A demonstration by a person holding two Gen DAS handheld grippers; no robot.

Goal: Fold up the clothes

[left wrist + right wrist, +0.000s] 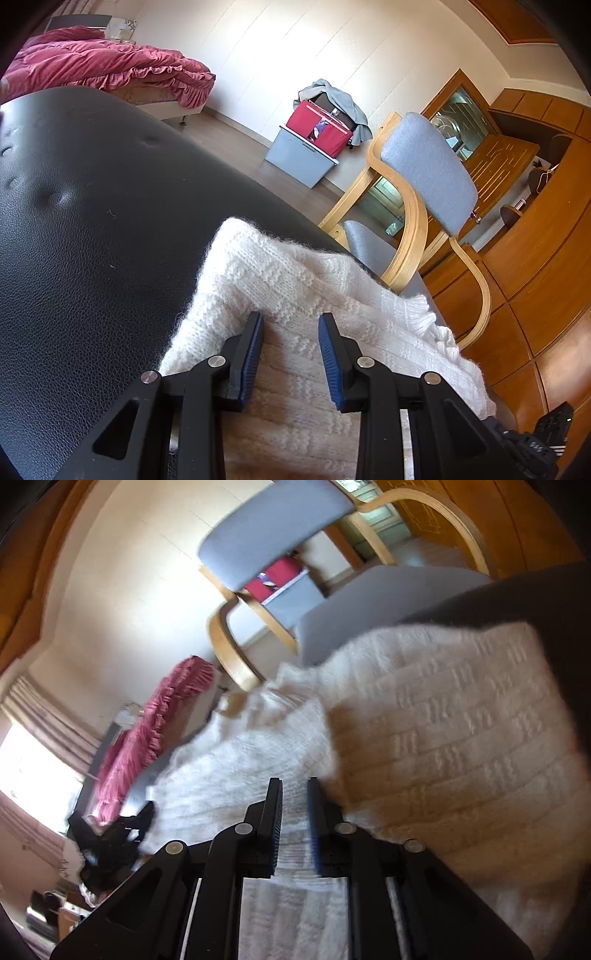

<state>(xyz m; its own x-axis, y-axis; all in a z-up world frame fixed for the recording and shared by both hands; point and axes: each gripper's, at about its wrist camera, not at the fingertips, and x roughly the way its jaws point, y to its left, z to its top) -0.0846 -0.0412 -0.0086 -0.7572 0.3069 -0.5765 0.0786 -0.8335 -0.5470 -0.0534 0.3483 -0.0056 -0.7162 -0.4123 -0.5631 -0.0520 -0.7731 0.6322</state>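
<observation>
A white knitted sweater lies folded on a black leather surface. My left gripper is open just above it, fingers apart, nothing between the blue pads. In the blurred right wrist view the sweater fills the middle. My right gripper is nearly closed with a layer of the knit lying between its pads, lifting a flap of the sweater. The left gripper shows at the lower left of that view.
A wooden chair with grey cushions stands close beyond the black surface. A grey bin with a red box is by the wall. A bed with a pink quilt is far left. Wooden cabinets stand right.
</observation>
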